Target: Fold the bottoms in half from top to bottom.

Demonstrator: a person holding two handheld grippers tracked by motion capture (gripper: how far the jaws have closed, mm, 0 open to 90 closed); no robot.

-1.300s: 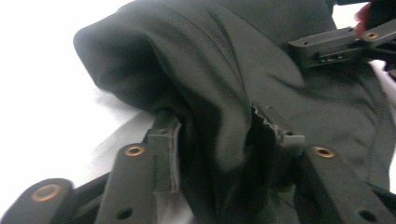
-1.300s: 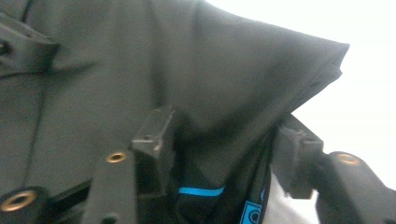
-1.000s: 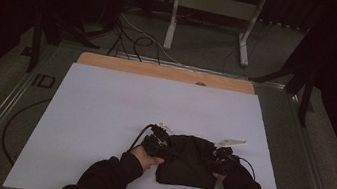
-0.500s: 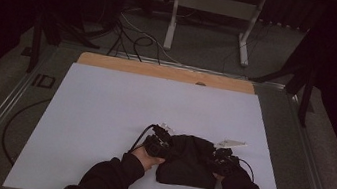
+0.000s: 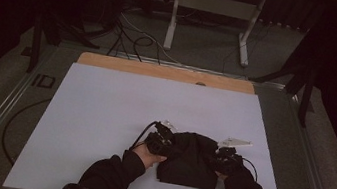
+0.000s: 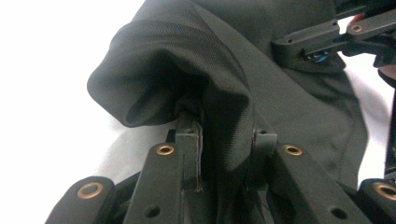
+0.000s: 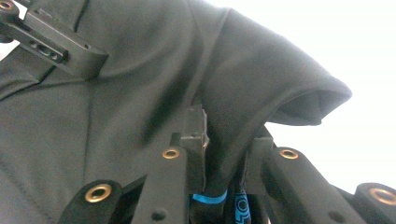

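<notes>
So the black garment (image 5: 190, 159) is sitting near the front edge of the desk (image 5: 103, 110), already bunched into a fairly compact, roughly squared-off bundle between the two tongs. Looks to me like a folding job that's well underway: the near part lies flat in a neat block, while the far edge is humped up where both tongs have hold of it.

The left tongs (image 6: 226, 140) are clenched on a thick fold of the fabric, with cloth pinched right between the pads and a rolled lip of it ballooning off to one side. They've just been squeezing in on it over the last moment. Same story with the right tongs (image 7: 229, 135): they've just closed and are now grasping a fold at the opposite end of the garment, with a loop of cloth puffing out past them.

My guess at what's left: carry those two gripped corners over, lay the fold down, let go, maybe smooth it. Rest of the desk around the tongs is just bare white sheet.
</notes>
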